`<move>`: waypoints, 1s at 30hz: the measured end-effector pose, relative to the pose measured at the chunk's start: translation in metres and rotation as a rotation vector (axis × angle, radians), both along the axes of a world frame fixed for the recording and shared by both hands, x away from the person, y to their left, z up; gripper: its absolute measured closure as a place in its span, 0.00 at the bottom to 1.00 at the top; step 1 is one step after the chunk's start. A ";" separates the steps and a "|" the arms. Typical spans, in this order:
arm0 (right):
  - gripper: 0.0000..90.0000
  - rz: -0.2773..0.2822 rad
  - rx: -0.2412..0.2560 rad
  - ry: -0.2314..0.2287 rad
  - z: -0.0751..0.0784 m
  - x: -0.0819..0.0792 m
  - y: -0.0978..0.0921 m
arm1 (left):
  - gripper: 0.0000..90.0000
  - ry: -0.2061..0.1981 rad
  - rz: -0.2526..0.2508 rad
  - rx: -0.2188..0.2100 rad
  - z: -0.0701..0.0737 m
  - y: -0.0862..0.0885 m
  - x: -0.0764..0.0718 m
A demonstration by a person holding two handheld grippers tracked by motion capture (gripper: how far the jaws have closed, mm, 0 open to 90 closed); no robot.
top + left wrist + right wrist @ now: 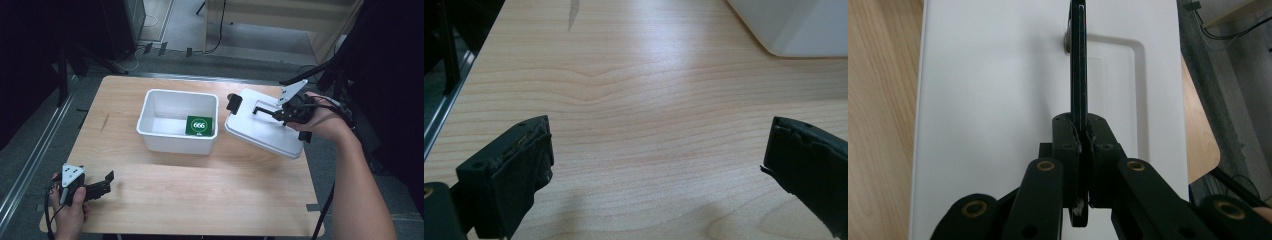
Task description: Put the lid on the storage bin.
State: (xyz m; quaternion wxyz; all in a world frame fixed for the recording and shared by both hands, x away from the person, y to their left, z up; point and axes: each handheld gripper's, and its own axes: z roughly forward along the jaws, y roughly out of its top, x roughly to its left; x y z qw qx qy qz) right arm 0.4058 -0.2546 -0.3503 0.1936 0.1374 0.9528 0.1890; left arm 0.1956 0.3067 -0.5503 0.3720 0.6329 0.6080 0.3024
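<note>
Left of the white plastic bin [177, 122], near the pale wood-grain desk [200, 200] edge: left gripper [106, 181], jaws wide, bare. Inside the bin, against its right wall: green card [199, 125]. Right of the bin, tilted: smooth white rectangular lid [260, 127], black handle [1078, 65] pinched by right gripper [1082, 137]. Beyond: grey floor.

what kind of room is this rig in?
Probably a lab or studio set up for recording, not a home. A lone wooden table stands on grey floor, with black stands and curtains around it, cables trailing across the floor, and plywood furniture behind.
</note>
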 end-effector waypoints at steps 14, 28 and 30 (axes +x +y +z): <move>0.95 0.055 0.020 -0.021 0.018 0.002 0.025 | 0.00 0.000 -0.002 -0.001 0.000 0.001 0.000; 0.95 0.121 0.032 -0.016 0.023 0.005 0.064 | 0.00 -0.021 -0.002 0.009 0.001 0.000 -0.002; 0.95 0.131 0.030 -0.016 0.023 0.006 0.068 | 0.00 -0.031 -0.002 0.020 0.001 -0.002 -0.002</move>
